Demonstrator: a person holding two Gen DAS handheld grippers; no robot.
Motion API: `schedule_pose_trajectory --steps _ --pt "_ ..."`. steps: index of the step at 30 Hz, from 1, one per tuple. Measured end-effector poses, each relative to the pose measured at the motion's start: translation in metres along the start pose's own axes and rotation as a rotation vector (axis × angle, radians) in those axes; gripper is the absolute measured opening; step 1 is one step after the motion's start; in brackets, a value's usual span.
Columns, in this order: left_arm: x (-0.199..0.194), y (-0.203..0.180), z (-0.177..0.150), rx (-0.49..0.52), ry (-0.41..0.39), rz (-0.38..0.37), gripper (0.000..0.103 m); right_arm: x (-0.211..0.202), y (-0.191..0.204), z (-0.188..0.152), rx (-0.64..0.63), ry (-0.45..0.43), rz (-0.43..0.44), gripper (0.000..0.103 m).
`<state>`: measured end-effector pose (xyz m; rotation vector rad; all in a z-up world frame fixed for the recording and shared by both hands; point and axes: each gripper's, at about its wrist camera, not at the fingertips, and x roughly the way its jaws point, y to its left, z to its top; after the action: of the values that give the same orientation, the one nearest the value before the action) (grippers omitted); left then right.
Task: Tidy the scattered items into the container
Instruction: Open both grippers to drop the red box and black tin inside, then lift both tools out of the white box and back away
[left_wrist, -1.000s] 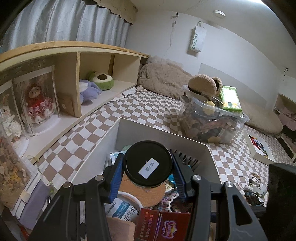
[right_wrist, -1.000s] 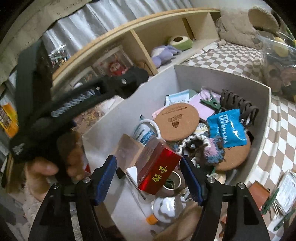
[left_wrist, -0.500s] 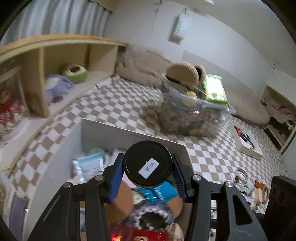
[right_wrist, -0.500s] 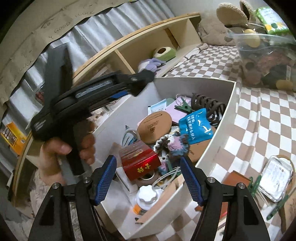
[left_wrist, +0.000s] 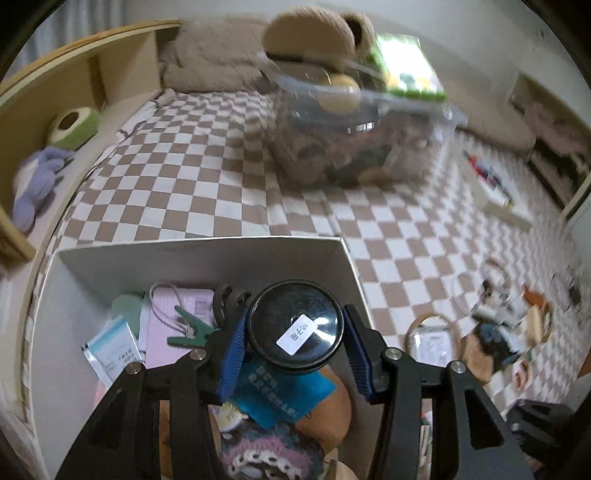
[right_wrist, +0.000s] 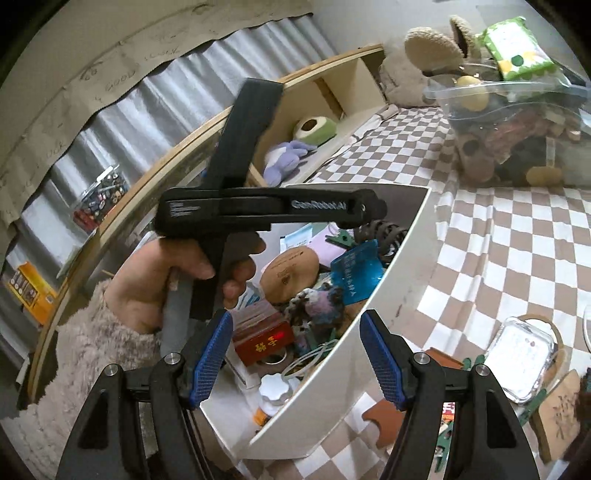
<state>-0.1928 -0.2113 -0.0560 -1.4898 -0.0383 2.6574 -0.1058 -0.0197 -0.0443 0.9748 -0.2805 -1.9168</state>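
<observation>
The left gripper (left_wrist: 295, 341) is clamped on a round jar with a black lid (left_wrist: 295, 326), both blue pads pressed against its sides; only the lid and its small white label are seen, the jar's body being hidden beneath. The jar is held above the right half of the white container (left_wrist: 207, 254). The right gripper (right_wrist: 295, 354) is held with its jaws apart and nothing between the pads, over the near corner of the container.

Much of the left-wrist view is smeared: the clear bin of toys (left_wrist: 354, 122) on the checkered cover (left_wrist: 177, 177) is blurred, and the scattered items (left_wrist: 495, 328) to the right of the container cannot be made out singly.

Inside the container, a blue packet (left_wrist: 284, 391) is partly covered by the jar, and a green clip (left_wrist: 188, 328) lies on a pink pouch (left_wrist: 173, 328). In the right-wrist view, a red box (right_wrist: 262, 341) and a cork coaster (right_wrist: 290, 271) are seen, while the far contents are cut off by the hand (right_wrist: 162, 280) gripping the left tool's handle.
</observation>
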Motion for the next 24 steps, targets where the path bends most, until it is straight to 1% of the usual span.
schedule_pose_trajectory --steps 2,4,9,13,14,16,24 --pt "0.008 -0.001 0.005 0.012 0.025 0.029 0.050 -0.003 -0.004 0.001 0.009 -0.005 -0.002 0.072" --pt "0.013 0.000 0.008 0.011 0.040 0.042 0.050 -0.007 -0.007 0.001 0.013 -0.011 -0.002 0.072" --pt "0.024 -0.002 0.015 0.021 0.061 0.043 0.050 -0.011 -0.008 0.001 0.013 -0.016 -0.007 0.072" --pt "0.030 -0.001 0.020 0.001 0.071 0.023 0.050 -0.013 -0.008 0.001 0.011 -0.017 -0.002 0.072" --pt "0.032 -0.001 0.022 -0.005 0.068 0.022 0.051 -0.013 -0.008 0.002 0.011 -0.018 -0.001 0.071" --pt "0.032 0.000 0.024 -0.011 0.065 0.024 0.067 -0.012 -0.007 0.002 0.010 -0.016 0.002 0.071" --pt "0.029 0.000 0.024 0.000 0.071 0.021 0.067 -0.012 -0.006 0.001 0.006 -0.016 0.008 0.072"
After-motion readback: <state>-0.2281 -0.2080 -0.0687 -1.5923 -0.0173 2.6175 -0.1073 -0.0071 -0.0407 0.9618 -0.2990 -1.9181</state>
